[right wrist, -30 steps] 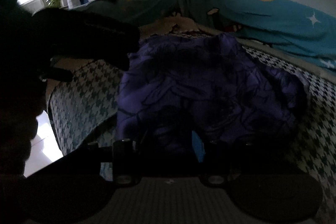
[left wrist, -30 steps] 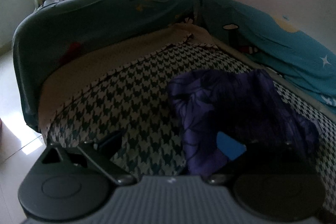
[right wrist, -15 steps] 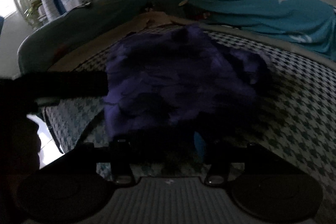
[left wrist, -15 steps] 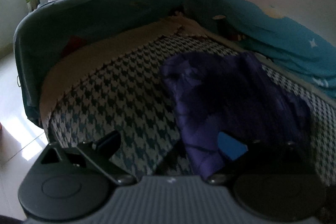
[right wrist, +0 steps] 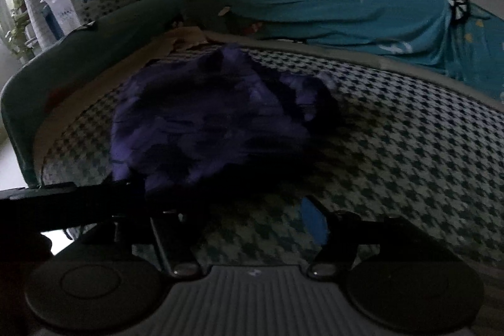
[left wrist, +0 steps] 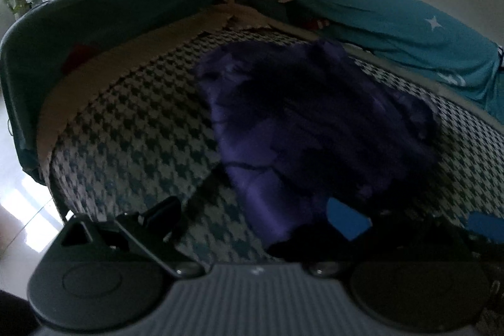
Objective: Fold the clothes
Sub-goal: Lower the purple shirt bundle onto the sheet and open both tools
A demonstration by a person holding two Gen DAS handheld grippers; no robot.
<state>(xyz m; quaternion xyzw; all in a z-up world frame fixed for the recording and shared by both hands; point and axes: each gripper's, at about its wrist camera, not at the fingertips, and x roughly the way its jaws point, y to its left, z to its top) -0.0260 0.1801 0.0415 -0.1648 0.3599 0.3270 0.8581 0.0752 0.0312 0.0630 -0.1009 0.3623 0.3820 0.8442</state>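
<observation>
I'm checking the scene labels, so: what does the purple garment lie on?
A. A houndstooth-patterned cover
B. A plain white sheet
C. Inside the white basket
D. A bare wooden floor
A: the purple garment is spread on the dark-and-light houndstooth cover, and the right wrist view shows the same.

Both wrist views close, angled down, sharing purple garment (left wrist: 315, 128) (right wrist: 208, 115) on checked cover (left wrist: 132, 140).

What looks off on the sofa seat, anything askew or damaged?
The purple garment lies bunched, not flat, on the houndstooth cover. That cover sits askew: its far-left edge is ragged and pulled back, baring a tan layer. Nothing spilled.
</observation>
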